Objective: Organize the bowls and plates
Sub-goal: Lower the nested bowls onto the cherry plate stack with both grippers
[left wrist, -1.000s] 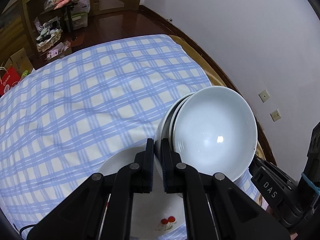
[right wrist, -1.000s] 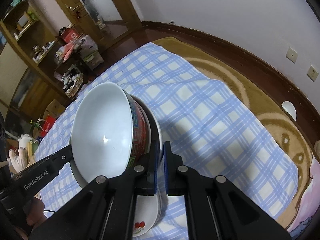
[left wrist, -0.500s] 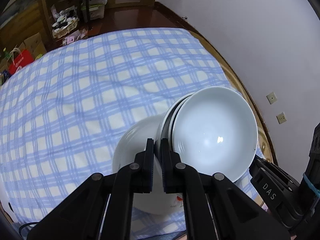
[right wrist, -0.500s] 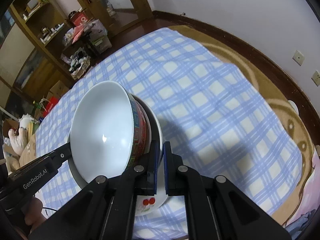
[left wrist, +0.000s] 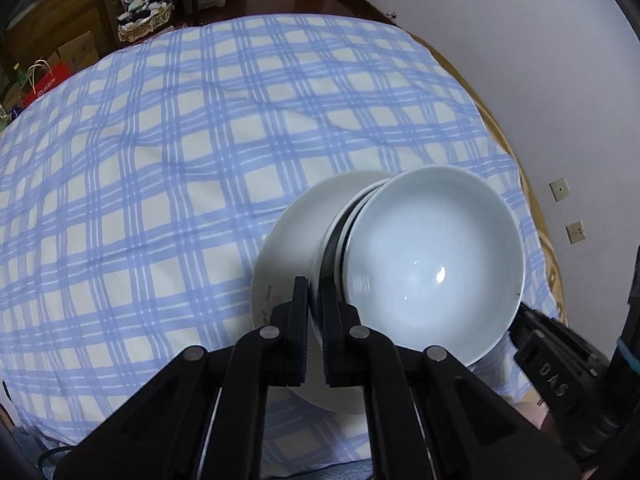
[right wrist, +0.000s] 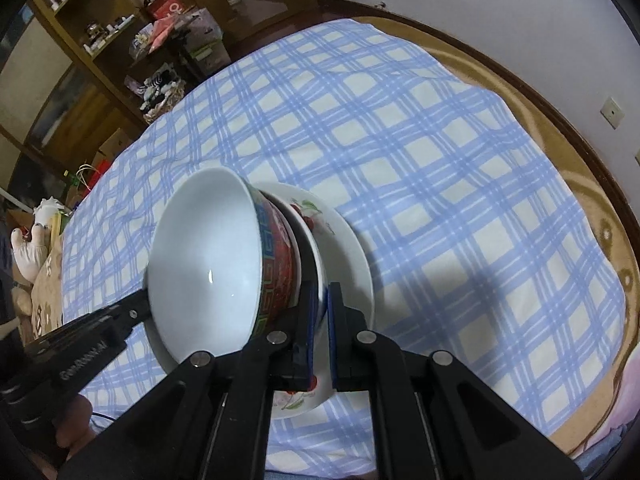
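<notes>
A stack of dishes is held between both grippers above the blue checked cloth point(left wrist: 168, 168). A bowl with a white inside point(left wrist: 432, 264) and a red patterned outside point(right wrist: 280, 256) sits on top. Under it is a smaller white dish point(right wrist: 316, 264), then a white plate with a cherry print point(right wrist: 344, 240), also in the left wrist view point(left wrist: 296, 232). My left gripper point(left wrist: 315, 292) is shut on the stack's rim from one side. My right gripper point(right wrist: 320, 300) is shut on the rim from the opposite side. The stack looks tilted in both views.
The checked cloth point(right wrist: 440, 140) covers a round table with a tan patterned cover point(right wrist: 592, 208) under it. A white wall point(left wrist: 540, 60) with sockets is to the right. Shelves and boxes point(right wrist: 120, 48) stand beyond the far edge. A stuffed toy point(right wrist: 32, 240) lies at left.
The dish stack, held by both grippers, has moved across the cloth; the bottom plate shows more, tilted. Both grippers stay shut on it.
</notes>
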{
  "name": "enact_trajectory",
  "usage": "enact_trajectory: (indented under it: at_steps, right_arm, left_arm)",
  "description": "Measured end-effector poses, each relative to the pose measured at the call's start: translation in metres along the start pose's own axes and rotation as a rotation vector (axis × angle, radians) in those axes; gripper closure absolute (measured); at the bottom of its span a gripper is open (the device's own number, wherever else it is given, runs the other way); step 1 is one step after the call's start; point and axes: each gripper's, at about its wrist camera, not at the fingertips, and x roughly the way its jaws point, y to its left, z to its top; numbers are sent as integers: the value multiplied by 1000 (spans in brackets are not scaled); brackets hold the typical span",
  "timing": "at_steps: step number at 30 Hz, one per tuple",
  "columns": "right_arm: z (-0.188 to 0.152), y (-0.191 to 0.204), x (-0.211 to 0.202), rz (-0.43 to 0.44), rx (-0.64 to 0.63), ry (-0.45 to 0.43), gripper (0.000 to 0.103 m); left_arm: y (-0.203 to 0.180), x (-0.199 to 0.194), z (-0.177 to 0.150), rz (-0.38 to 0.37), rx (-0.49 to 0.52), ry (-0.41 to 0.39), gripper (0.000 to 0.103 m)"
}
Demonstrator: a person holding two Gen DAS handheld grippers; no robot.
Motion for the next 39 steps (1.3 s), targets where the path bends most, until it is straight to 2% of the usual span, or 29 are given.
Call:
enact_trajectory:
  at_steps: [6,12,25,30,32,34,39]
  right_arm:
    - [4,-3,2,14,-17,4,96]
    - [2,-4,2,26,-9,0,96]
    - [3,-5,2,28,-15,-1,96]
    - [4,-7,2,25,-4,9,95]
    - [5,-6,2,18,-9,13,94]
    - [5,-5,1,5,-7,17,89]
    - [6,-9,2,17,10,37,89]
  left_arm:
    - [5,5,1,-37,-13,16,98]
    - [5,5,0,-8,7,11,91]
    - [8,4,-1,0,20,48,78]
    - [7,4,0,6,39,57,78]
    - [8,4,1,-2,36,63,78]
    - [8,4,1,-21,45,60,78]
    - [14,6,2,-72,11,76,80]
